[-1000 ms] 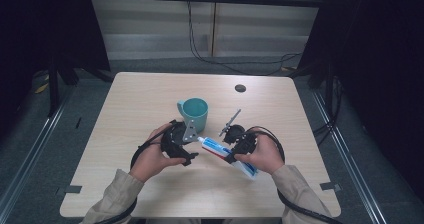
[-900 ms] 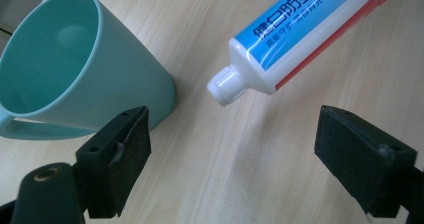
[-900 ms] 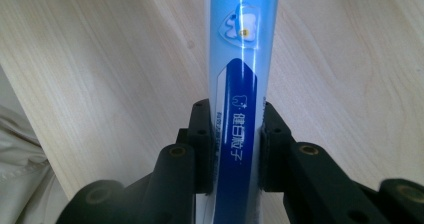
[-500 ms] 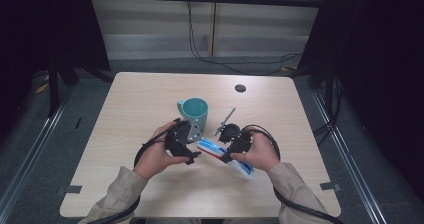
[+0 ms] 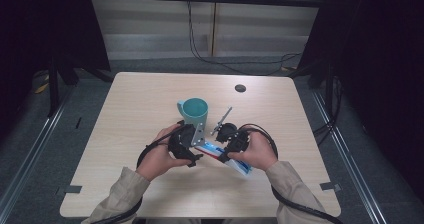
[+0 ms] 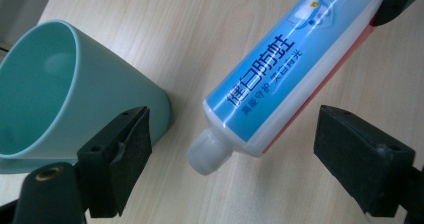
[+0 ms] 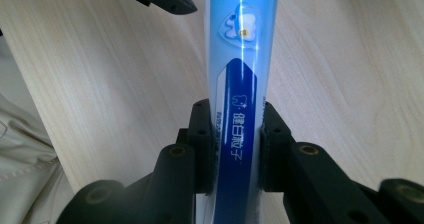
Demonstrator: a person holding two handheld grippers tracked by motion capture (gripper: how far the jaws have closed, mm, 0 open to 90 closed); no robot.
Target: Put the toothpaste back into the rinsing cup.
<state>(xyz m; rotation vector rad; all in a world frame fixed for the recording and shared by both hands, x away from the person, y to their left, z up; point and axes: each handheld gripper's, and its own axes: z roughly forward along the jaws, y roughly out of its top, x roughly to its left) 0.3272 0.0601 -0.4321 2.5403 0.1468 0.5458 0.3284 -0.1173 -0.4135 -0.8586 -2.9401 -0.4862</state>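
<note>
The right tool (image 7: pixel 235 149) pinches the flat end of a glossy blue and white toothpaste tube (image 7: pixel 240 84) between its black pads. The left tool (image 6: pixel 235 159) stands spread, with the tube's white ribbed cap (image 6: pixel 207 154) between its jaws, untouched. A smooth teal mug (image 6: pixel 75 94) sits just beside its left jaw on the pale wooden bench (image 5: pixel 140 104). From above, a thin grey stick (image 5: pixel 221 120) lies behind the right tool.

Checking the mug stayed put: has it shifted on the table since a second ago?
No. The teal mug keeps its place relative to the round hole.
</note>
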